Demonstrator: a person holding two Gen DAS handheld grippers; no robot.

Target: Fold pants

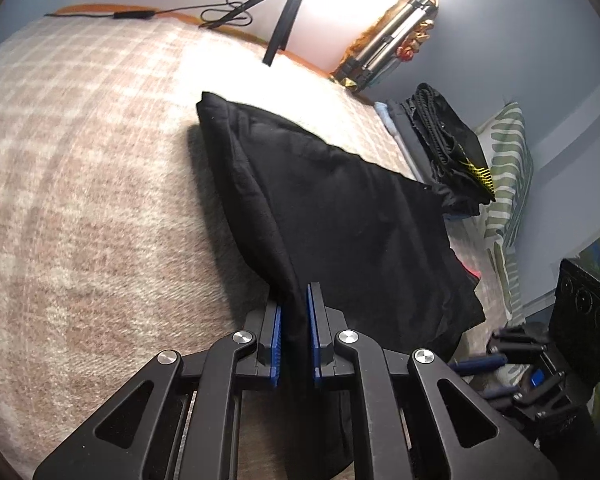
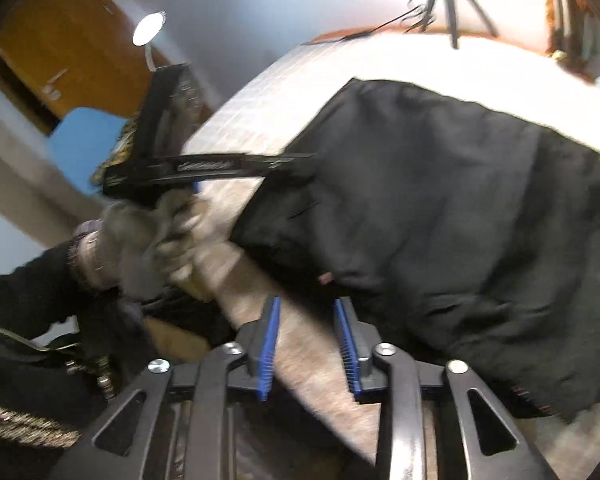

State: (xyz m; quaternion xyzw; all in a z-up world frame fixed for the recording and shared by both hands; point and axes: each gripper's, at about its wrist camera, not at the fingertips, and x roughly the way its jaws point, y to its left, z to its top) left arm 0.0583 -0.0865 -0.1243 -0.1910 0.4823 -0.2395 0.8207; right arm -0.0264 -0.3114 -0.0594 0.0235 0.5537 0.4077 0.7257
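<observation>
Black pants [image 1: 340,208] lie in a loose heap on the checked pink blanket [image 1: 80,200] of a bed. My left gripper [image 1: 296,320] is shut on a bunched edge of the pants, and the fabric runs down between its blue pads. In the right wrist view the pants [image 2: 440,208] fill the right half. There a gloved hand [image 2: 140,240] holds the left gripper [image 2: 306,158] with its tip at the pants' left edge. My right gripper [image 2: 308,340] stands open just off the near edge of the pants, with only blanket showing between its fingers.
A stack of folded dark clothes [image 1: 452,148] and a leaf-patterned pillow [image 1: 508,152] sit at the bed's far right. A tripod [image 1: 288,12] with a cable stands at the back edge. A wooden door [image 2: 60,40] and a lamp [image 2: 148,28] are off to the left.
</observation>
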